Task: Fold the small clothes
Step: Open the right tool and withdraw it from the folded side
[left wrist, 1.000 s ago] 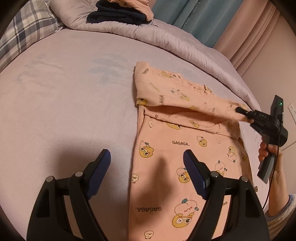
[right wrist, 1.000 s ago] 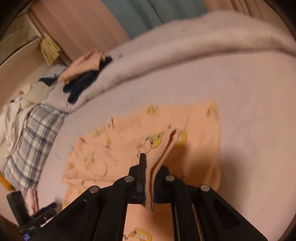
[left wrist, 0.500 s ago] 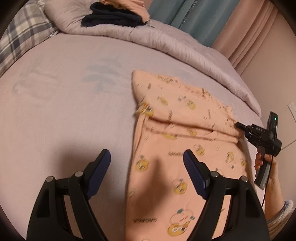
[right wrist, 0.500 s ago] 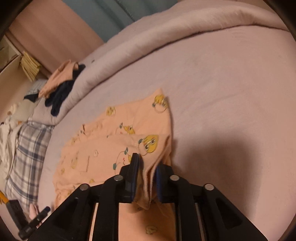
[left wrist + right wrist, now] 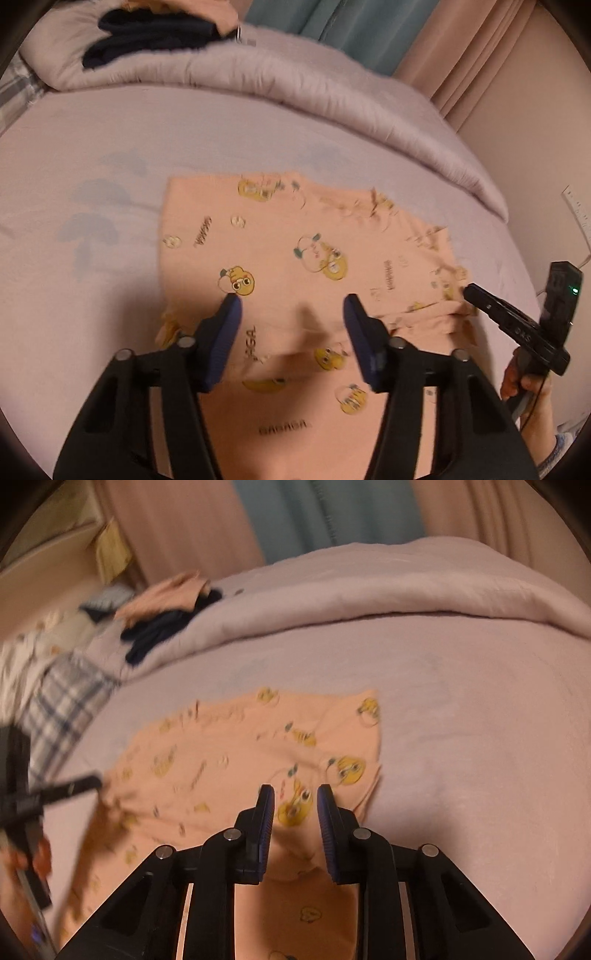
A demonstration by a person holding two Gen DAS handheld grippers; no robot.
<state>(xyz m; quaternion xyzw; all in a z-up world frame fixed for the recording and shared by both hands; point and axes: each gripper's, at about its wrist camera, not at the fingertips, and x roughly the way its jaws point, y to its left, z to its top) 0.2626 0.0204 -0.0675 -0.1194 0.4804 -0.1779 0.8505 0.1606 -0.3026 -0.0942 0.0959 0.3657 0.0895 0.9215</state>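
The left gripper (image 5: 291,306) hangs just over the near part of the peach pajama top (image 5: 295,258), jaws partly spread after closing in, pinching nothing. The right gripper (image 5: 293,797) has let go, jaws a little apart. The top lies folded over on the lilac bed sheet (image 5: 92,147). It looks soft, light and floppy. Best to pinch an edge or corner.

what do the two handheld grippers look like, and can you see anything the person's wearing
Both grippers, left and right, have black angular frames with silver rivets and ribbed dark blue pads. The right unit carries a green light and a thin black cable. A light blue-grey cuff shows.
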